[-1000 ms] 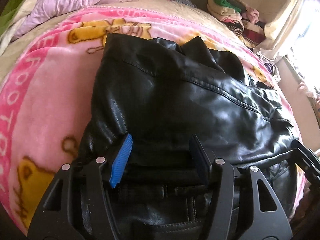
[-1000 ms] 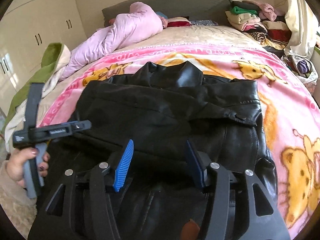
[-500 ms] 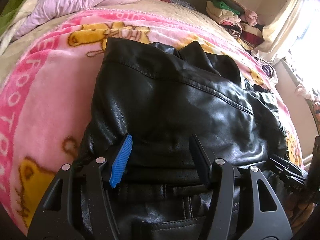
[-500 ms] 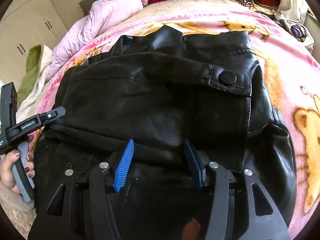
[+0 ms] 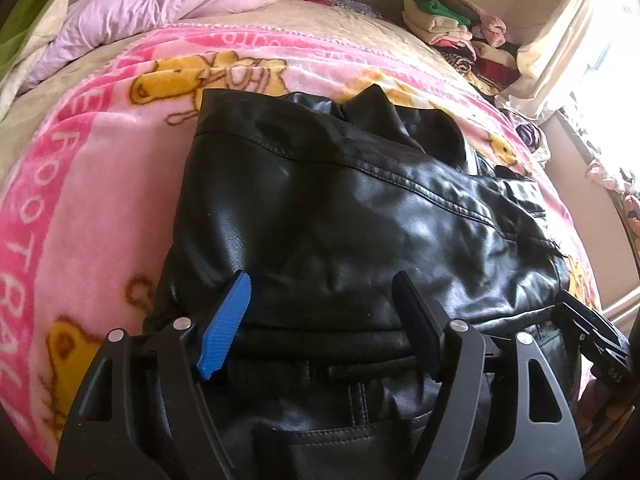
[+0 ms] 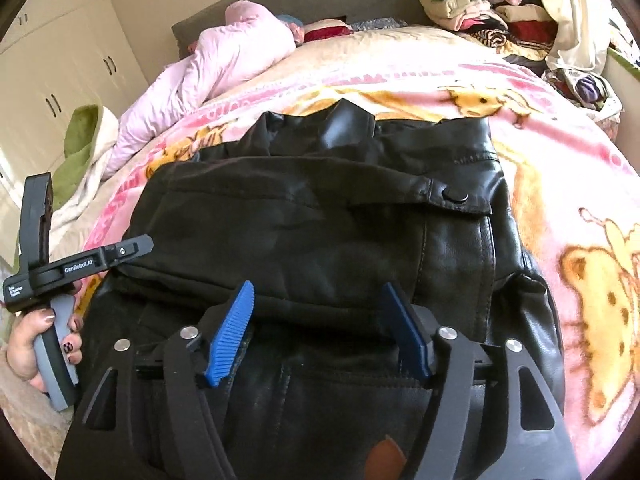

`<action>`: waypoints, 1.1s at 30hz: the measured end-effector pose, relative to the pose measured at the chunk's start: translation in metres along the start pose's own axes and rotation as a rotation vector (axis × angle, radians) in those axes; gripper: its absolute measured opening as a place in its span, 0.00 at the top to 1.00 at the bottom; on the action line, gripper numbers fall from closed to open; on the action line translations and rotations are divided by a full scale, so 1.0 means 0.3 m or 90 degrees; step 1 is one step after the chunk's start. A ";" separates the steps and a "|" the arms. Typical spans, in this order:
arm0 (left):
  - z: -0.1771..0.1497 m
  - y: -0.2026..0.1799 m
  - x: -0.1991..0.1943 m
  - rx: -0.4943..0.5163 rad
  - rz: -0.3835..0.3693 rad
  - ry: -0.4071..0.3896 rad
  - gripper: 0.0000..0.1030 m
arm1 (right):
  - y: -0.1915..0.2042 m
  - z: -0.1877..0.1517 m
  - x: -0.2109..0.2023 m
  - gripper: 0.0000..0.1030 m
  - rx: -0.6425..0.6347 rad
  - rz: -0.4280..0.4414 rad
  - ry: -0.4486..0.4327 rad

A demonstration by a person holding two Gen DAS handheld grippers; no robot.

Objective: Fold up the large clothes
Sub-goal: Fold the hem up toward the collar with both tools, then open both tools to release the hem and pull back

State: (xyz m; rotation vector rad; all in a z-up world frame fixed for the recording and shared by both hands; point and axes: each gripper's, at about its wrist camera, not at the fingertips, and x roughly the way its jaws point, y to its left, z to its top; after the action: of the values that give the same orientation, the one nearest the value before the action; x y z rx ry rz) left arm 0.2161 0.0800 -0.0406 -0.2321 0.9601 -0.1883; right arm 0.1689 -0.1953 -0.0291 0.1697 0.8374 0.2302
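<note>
— Leather first: where does the black jacket [image 5: 340,216] lie?

— On the pink cartoon-print blanket [image 5: 100,208] that covers the bed, folded into a thick bundle. Its collar [image 6: 348,124] points toward the headboard [image 6: 304,4], and a flap with a snap button [image 6: 456,195] crosses the upper layer on the right side.

— And the left gripper [image 5: 320,324]?

— It hovers over the near edge of the folded layer. Its jaws are opening, and the folded edge of the jacket runs between the blue pads [image 5: 226,328], which no longer press on it. In the right wrist view the same tool shows at the left border, held by a hand [image 6: 36,344] with dark nail polish.

— The right gripper [image 6: 320,332]?

— The same picture: jaws opening, the fold's near edge between the pads [image 6: 232,332], neither pad squeezing the leather. A corner of it also pokes into the left wrist view at the far right.

— Anything else on the bed?

— A lilac quilt [image 6: 208,68] is bunched up near the headboard, a green and cream blanket [image 6: 80,140] lies at the left edge, and a pile of folded clothes [image 6: 480,12] sits at the far right corner. Cream wardrobe doors [image 6: 60,60] stand along the left wall.
</note>
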 end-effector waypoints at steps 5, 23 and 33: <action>0.003 -0.006 -0.019 -0.005 -0.011 0.002 0.28 | 0.007 0.004 -0.022 0.22 0.004 0.004 -0.010; 0.012 -0.108 -0.161 0.033 0.005 -0.051 0.09 | 0.035 0.016 -0.112 0.10 0.004 0.006 -0.047; -0.006 -0.147 -0.218 0.049 0.006 -0.061 0.09 | 0.052 0.018 -0.174 0.09 0.001 0.008 -0.070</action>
State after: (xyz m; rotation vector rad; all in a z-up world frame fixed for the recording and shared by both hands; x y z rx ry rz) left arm 0.1755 0.0546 0.0220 -0.1641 0.8563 -0.2031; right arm 0.1372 -0.1945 0.0155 0.1868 0.7268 0.2299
